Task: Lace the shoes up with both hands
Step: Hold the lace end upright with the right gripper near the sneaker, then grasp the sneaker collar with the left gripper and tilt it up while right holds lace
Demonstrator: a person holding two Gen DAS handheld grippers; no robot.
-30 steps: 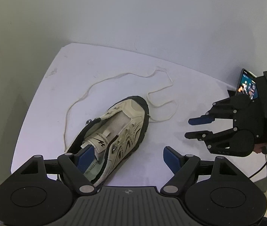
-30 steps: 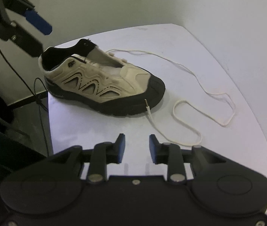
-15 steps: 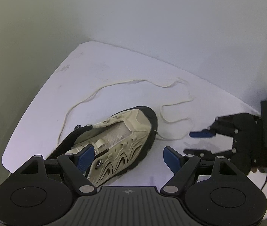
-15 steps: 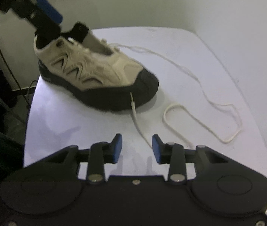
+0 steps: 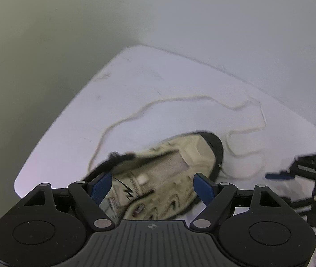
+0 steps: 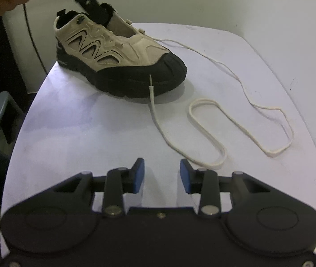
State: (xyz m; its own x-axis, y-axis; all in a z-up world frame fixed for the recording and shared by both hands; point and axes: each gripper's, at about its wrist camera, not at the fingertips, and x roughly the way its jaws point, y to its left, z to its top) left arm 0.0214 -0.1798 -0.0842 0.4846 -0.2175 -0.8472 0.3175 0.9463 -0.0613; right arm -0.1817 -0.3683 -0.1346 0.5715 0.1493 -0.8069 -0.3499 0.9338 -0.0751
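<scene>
White table [image 6: 80,133] carries our shoe [image 6: 117,53], lace [image 6: 204,131] loose beside its toe. Left gripper [image 5: 151,183] opening wide astride the heel; right gripper [image 6: 162,174] narrow, empty. Risk: we nudge the shoe, dragging the lace tip away.

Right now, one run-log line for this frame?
left tool: wide, astride shoe collar, contact unclear | right tool: part open, empty, short of lace | lace: loose on table, tip by toe
</scene>
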